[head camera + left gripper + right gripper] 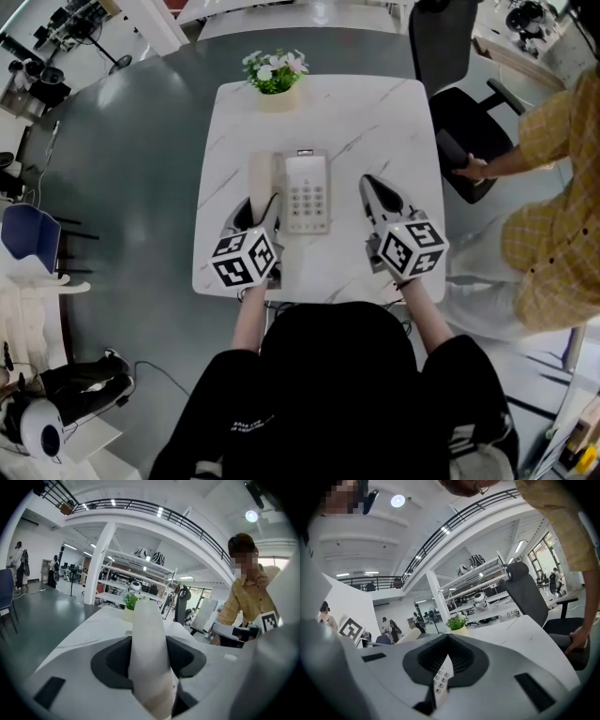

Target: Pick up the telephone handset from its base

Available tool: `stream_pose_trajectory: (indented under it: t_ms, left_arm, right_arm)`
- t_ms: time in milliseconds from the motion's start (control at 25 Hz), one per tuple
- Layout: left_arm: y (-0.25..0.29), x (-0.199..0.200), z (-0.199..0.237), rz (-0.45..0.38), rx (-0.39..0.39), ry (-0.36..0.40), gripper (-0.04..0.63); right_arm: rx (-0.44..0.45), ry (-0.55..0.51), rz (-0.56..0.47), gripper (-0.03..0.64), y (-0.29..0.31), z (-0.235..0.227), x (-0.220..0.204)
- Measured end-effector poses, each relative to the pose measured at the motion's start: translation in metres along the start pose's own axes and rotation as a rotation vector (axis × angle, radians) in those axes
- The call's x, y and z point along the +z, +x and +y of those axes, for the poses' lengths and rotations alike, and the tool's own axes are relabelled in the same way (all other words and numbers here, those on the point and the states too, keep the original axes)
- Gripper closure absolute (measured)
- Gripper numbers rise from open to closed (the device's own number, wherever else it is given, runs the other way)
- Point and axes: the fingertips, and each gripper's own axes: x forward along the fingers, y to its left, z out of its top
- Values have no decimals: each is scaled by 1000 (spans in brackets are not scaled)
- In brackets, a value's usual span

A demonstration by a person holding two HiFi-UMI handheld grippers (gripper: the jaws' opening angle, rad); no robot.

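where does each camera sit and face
Head view: on the head, looking down at the table; forearms, left gripper, right gripper show.
Left gripper view: on that gripper, facing the plant; its jaws grip the handset.
Right gripper view: on that gripper, also facing the plant; shut jaws, phone base beyond.
Both gripper views share the plant.

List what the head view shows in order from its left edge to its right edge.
blue chair → handset → telephone base → right claw → person in a yellow shirt
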Motion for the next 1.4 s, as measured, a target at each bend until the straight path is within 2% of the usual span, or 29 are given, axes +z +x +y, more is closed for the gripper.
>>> stream_pose_trajectory:
  t_ms: [400, 1120, 1400]
  left_arm:
    - [-45, 39, -2, -144, -23, -22, 388]
    - [-93, 85, -8, -344, -86, -25, 388]
    - [-107, 94, -11, -397, -99, -24, 388]
  right_arm:
    - [24, -30, -74, 626, -13, 10, 31]
    - [48, -70, -215, 626, -30, 21, 76]
    - [37, -82, -278, 626, -44, 21, 93]
